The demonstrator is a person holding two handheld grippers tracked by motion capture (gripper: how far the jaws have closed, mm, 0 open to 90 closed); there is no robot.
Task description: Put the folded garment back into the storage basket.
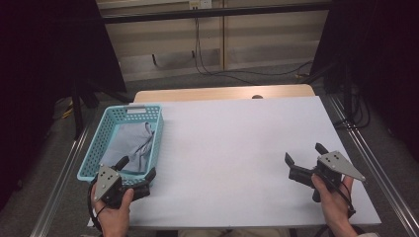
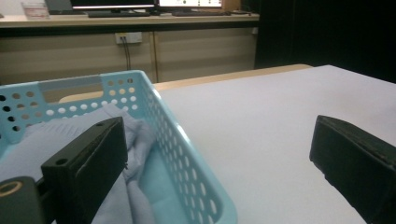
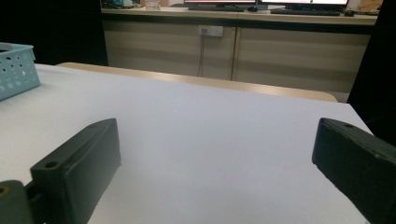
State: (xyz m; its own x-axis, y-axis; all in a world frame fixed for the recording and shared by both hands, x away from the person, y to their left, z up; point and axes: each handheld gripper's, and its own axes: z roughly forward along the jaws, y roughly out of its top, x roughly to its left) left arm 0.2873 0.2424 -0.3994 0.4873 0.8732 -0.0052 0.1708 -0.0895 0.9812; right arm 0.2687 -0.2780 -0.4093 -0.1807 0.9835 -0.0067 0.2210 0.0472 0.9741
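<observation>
one turquoise perforated basket point(image 1: 109, 129) holding one grey cloth point(image 1: 129, 143), one white tabletop point(image 1: 237, 148), two claws: left claw point(image 1: 137, 174) and right claw point(image 1: 305, 154), both released and empty.

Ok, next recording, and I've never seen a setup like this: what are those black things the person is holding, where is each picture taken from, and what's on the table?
A person sits at a white table and holds a hand-held black two-jaw gripper in each hand; there is no robot arm. The high view looks down from above the person's side. It shows the left gripper at the near rim of a light blue perforated plastic basket, and the right gripper over bare table. The other two pictures come from cameras riding on the grippers, looking out along their own jaws. In the left gripper view, one jaw stands over the basket and the other over the table beside it. Inside lies a crumpled pale grey cloth. Both grippers are open and hold nothing.
</observation>
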